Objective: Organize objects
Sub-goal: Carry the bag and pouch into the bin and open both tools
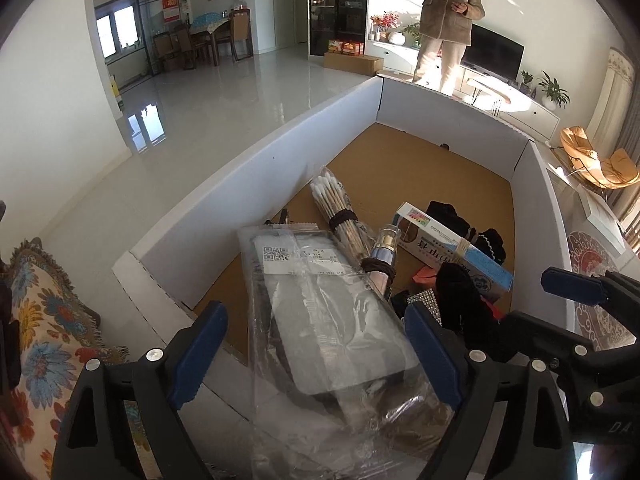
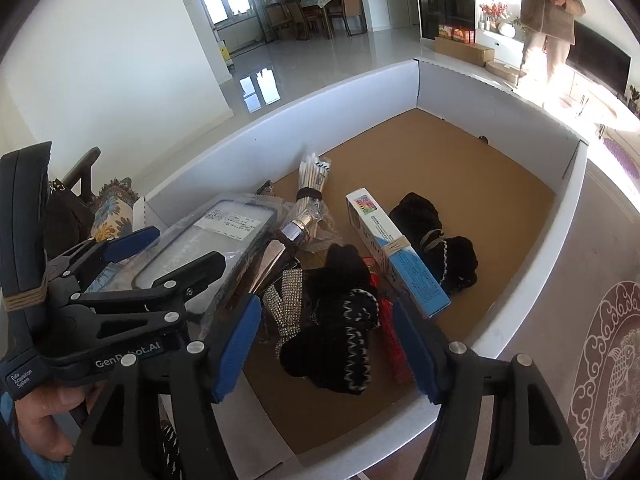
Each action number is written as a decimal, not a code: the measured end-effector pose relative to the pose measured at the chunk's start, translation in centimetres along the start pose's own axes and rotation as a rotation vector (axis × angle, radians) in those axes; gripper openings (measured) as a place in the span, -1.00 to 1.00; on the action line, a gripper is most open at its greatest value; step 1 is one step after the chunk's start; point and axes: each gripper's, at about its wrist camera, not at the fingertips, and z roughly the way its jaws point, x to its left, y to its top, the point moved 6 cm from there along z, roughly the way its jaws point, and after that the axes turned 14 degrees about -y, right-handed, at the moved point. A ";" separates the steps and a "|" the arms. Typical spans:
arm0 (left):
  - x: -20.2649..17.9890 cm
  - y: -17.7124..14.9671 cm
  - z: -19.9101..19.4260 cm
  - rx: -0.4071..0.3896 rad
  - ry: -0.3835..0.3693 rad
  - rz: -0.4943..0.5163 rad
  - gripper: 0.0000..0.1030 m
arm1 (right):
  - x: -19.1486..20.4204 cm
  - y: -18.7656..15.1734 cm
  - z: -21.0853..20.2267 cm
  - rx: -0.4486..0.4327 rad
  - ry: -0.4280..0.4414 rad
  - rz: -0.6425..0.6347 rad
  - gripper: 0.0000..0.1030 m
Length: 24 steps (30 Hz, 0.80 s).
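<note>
A white-walled box [image 1: 256, 168] with a brown floor holds the objects. My left gripper [image 1: 316, 356] is open, its blue pads on either side of a clear-bagged phone case [image 1: 320, 300] that leans over the near wall. It also shows in the right wrist view [image 2: 208, 240]. Beside it lie a cotton swab bundle [image 1: 336, 204], a small bottle [image 1: 386, 248], a blue-white carton [image 1: 452, 248] and black socks [image 1: 460, 220]. My right gripper [image 2: 332, 344] is open above a black sock [image 2: 344, 312], a rhinestone strap [image 2: 286, 304] and a red item [image 2: 394, 344].
A floral cushion [image 1: 44, 336] lies left of the box. A patterned rug [image 2: 604, 360] lies to the right. A person [image 1: 444, 20] stands beyond the box near a TV stand [image 1: 520, 100]. The far half of the box floor [image 2: 460, 152] is bare.
</note>
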 end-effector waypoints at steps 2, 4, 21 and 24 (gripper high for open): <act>-0.7 0.0 -0.4 0.003 0.032 0.007 0.85 | -1.1 -0.1 -0.7 -0.018 -0.019 0.015 0.63; -1.1 -0.3 -0.9 0.004 0.045 -0.003 0.85 | -1.8 -0.2 -1.6 -0.021 -0.028 0.024 0.66; -3.2 -2.0 -6.2 -0.074 0.132 -0.049 0.85 | -3.1 -1.1 -4.1 0.028 -0.081 0.026 0.82; -3.1 -2.0 -6.5 -0.074 0.147 -0.050 0.85 | -2.7 -1.1 -3.9 0.035 -0.091 0.010 0.82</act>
